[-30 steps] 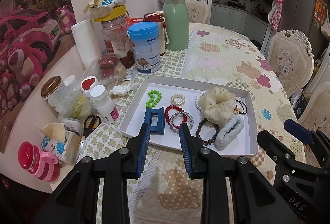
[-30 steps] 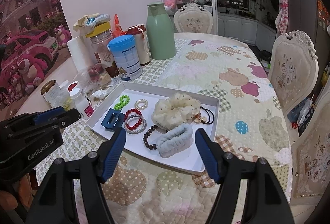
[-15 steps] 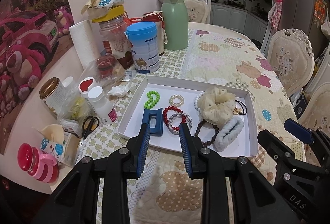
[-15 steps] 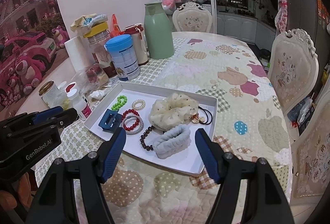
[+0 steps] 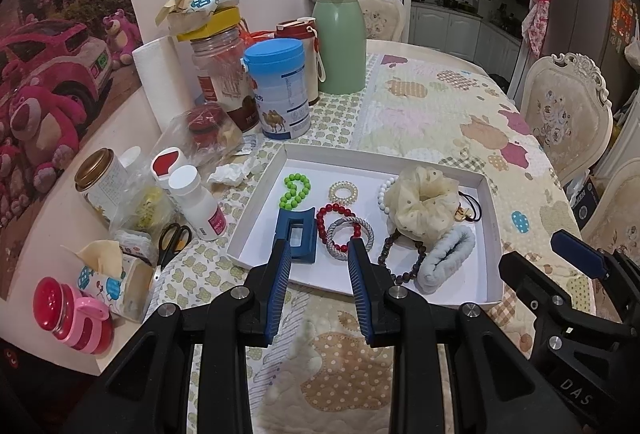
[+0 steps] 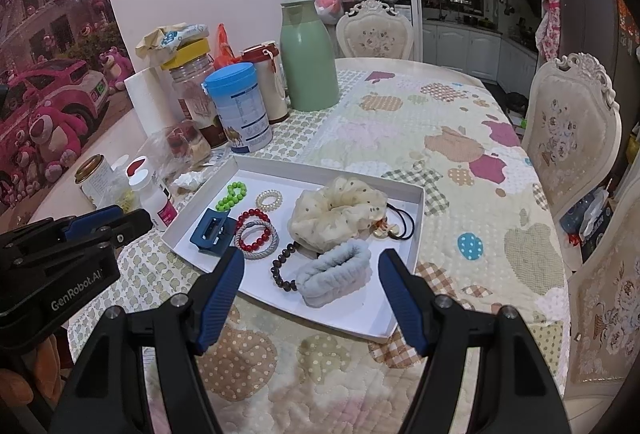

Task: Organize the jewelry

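My left hand-held gripper (image 5: 318, 254) hung released and empty at the near edge of the white tray (image 5: 493, 230) on the desk (image 5: 420, 106); my right hand-held gripper (image 6: 312, 262) gaped wider over it. Inside lay a blue hair claw (image 5: 295, 234), a red bead bracelet (image 5: 334, 218), then a cream scrunchie (image 5: 424, 200). Beyond stood a green flask (image 5: 339, 34).

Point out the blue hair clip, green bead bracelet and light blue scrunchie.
blue hair clip (image 5: 295, 236), left wrist view, on its body.
green bead bracelet (image 5: 296, 190), left wrist view, on a bead.
light blue scrunchie (image 6: 335, 271), right wrist view, on its fabric.
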{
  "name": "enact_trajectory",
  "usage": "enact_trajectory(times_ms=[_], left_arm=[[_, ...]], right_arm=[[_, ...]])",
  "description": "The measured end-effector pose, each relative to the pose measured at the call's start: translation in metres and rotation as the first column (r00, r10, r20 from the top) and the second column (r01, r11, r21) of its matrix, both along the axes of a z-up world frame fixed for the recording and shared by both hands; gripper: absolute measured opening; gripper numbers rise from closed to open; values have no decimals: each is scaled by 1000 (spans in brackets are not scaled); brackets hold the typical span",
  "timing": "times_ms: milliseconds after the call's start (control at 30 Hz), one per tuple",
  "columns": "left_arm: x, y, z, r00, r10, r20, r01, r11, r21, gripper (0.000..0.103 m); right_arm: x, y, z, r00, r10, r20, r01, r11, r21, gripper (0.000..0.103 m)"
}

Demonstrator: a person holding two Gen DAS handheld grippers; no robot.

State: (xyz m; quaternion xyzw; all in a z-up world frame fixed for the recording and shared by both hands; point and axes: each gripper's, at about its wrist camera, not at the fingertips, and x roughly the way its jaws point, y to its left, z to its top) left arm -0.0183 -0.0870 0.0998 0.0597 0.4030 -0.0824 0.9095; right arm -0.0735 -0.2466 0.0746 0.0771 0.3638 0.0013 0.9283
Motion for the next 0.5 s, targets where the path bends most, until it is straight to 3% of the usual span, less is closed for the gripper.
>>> enact_trajectory(times_ms=[500], left_arm=[[3, -6, -3, 1000, -8, -1, 8, 1000, 14, 33]], right_arm=[[4, -5, -6, 1000, -5, -12, 5, 1000, 11, 73]])
